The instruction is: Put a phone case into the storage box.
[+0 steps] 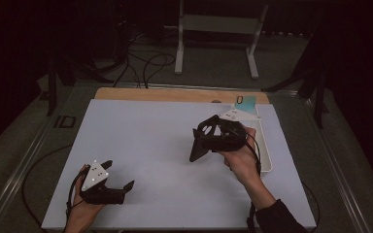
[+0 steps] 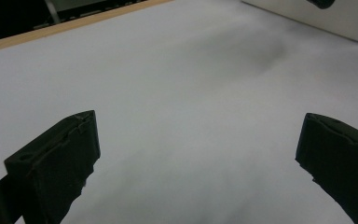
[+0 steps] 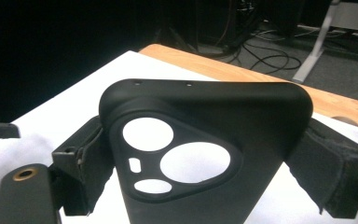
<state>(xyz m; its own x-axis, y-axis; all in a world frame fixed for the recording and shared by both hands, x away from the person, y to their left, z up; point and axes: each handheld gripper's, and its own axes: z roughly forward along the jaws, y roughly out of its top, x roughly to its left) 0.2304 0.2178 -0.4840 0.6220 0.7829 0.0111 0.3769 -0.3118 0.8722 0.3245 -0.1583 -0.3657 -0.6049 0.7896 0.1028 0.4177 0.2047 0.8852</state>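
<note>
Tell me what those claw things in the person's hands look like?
Each gripper, left and right, is black with two chunky padded jaws and a pale grey three-cornered plate on top. A thin black cable trails from the left one. The right arm wears a dark sleeve.

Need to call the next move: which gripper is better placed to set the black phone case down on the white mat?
Right. The right gripper already clamps the phone case above the white mat; the left gripper is open, holding nothing, near the mat's near-left corner.

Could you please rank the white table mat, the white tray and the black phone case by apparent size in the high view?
1. White table mat
2. White rectangular tray, partly hidden
3. Black plastic phone case, though nearer the camera
</note>
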